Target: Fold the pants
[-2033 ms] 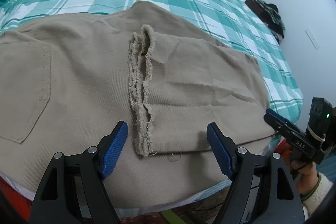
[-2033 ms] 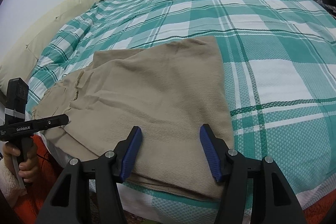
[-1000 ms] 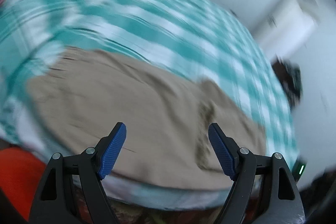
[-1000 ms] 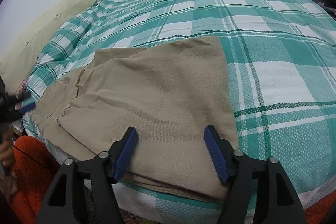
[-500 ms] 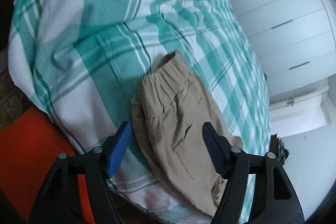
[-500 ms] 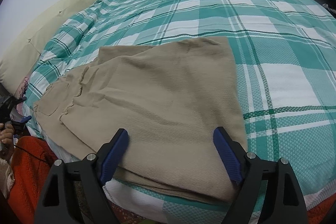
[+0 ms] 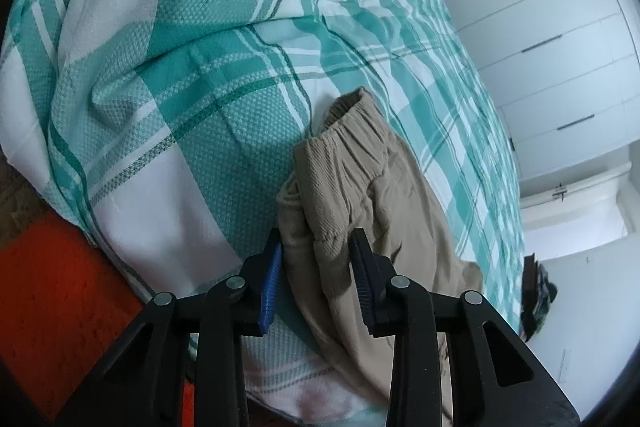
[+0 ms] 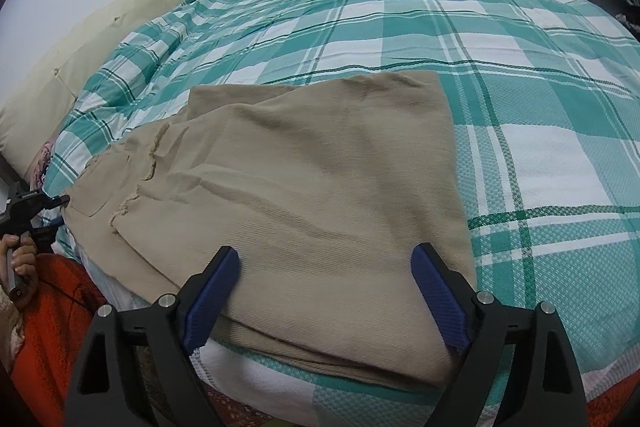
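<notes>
a bed [image 8: 520,39] under a teal plaid cover is being shown, with wardrobe doors [image 7: 540,27] behind. khaki pants [image 8: 320,187], already folded once with the frayed hems lying near the pocket, are being spread along the near edge of the bed. the waistband corner [image 7: 320,211] is being straddled by the left gripper [image 7: 316,267], whose jaws are closing with fabric between them; contact by the left pad looks likely, full pinch cannot be told. the right gripper [image 8: 324,299] is being held over the folded end, jaws opening wide, nothing held.

risk: only the top layer is being caught at the bunched waistband, so layers could be separating when lifted; the overhanging edge could be dragged off the bed.

versus two seconds ago: the left gripper was being held open over the hems mid-pants; now it has been swung to the waistband end and rolled. the right gripper's view is barely changed, its jaws wider.
</notes>
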Demonstrator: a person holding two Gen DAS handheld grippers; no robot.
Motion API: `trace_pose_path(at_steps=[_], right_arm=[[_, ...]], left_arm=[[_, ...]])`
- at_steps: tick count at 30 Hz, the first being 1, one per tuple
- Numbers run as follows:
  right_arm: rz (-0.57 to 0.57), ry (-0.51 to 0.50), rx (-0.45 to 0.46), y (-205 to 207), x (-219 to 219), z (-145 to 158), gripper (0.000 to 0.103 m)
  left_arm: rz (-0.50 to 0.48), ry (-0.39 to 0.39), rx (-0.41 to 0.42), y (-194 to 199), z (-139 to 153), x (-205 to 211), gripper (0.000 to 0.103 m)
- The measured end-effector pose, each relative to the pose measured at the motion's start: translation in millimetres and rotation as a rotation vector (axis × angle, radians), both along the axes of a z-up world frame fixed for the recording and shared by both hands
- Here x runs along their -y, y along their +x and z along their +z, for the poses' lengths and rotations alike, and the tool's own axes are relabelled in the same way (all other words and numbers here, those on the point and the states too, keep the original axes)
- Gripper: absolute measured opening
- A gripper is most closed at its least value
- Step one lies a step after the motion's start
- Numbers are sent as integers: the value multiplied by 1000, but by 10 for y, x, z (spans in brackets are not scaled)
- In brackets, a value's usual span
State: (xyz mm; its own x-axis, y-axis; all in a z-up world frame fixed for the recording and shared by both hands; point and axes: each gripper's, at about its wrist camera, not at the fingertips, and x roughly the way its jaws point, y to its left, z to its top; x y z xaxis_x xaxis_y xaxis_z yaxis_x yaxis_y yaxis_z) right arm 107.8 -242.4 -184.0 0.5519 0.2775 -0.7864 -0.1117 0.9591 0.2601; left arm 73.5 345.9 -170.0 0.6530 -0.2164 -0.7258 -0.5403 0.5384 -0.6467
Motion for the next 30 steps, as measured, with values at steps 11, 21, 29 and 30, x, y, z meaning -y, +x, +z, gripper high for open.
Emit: trace_pose_path(at_steps=[11, 21, 29, 30], right_arm=[[3, -4, 3, -3, -14, -3, 89], [2, 15, -6, 9, 15, 5, 90], [-34, 71, -1, -6, 82, 153, 90], [-50, 115, 15, -42, 136, 214, 90]], left_arm=[[-23, 96, 12, 79, 122, 110, 22], [-145, 292, 104, 69, 1031, 663, 20], [-418, 311, 302, 297, 1928, 1944, 19], [-444, 306, 312, 315, 1957, 2060, 19]])
